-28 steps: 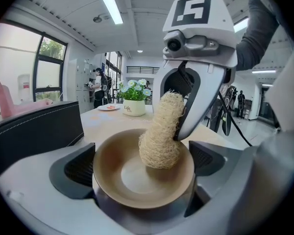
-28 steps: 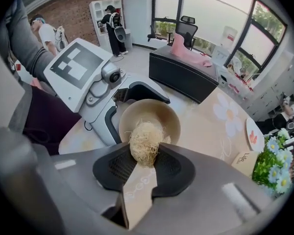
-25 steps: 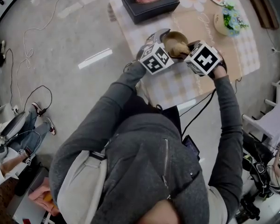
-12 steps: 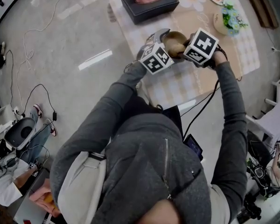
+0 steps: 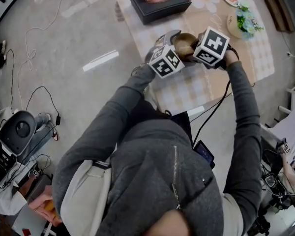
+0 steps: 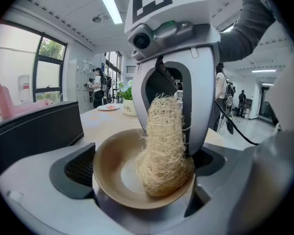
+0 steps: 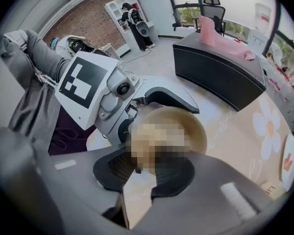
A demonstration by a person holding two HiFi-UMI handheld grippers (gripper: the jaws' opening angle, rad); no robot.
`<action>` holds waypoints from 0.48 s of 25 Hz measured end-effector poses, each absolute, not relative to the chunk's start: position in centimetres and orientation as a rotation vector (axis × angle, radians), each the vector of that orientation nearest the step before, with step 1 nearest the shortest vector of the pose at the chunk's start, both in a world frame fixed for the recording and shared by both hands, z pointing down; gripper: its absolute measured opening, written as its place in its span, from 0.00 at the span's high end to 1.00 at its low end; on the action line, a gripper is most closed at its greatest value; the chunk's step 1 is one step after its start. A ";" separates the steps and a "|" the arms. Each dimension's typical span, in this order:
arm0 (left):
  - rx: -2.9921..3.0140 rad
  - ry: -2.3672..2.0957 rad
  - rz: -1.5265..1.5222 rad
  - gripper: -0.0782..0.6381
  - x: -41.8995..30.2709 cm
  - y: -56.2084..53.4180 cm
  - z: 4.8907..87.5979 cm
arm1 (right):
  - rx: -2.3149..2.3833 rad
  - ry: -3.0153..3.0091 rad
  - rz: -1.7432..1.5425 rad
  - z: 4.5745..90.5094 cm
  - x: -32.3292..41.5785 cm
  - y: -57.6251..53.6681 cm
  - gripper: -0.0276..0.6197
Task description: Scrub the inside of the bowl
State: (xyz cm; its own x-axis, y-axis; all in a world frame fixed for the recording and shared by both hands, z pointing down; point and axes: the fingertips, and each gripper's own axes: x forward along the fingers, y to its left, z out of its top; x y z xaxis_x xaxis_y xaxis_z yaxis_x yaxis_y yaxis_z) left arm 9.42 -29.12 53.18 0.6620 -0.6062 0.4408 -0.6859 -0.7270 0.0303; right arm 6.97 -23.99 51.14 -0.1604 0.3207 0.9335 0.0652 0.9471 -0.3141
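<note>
Scrubbing inside the bowl (image 6: 112,173).
Clamping its rim in left gripper (image 6: 144,169); pinching loofah (image 6: 164,146) in right gripper (image 7: 143,169), pressed against inner wall between left jaws.

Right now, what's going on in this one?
A person works with two handheld grippers over a table with a checked cloth. The left gripper has its jaws shut on a tan bowl. The right gripper grips a loofah scrubber, whose lower end presses into the bowl's inside.
</note>
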 end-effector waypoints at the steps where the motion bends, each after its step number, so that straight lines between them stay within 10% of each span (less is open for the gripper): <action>1: 2.684 -1.056 0.607 0.06 9.4 -29.1 53.2 | -0.297 -1.726 0.224 51.2 6.9 -24.0 0.82; 12: 2.684 -1.064 0.615 0.07 9.3 -29.1 53.3 | -0.245 -1.804 0.242 51.6 4.9 -24.0 0.82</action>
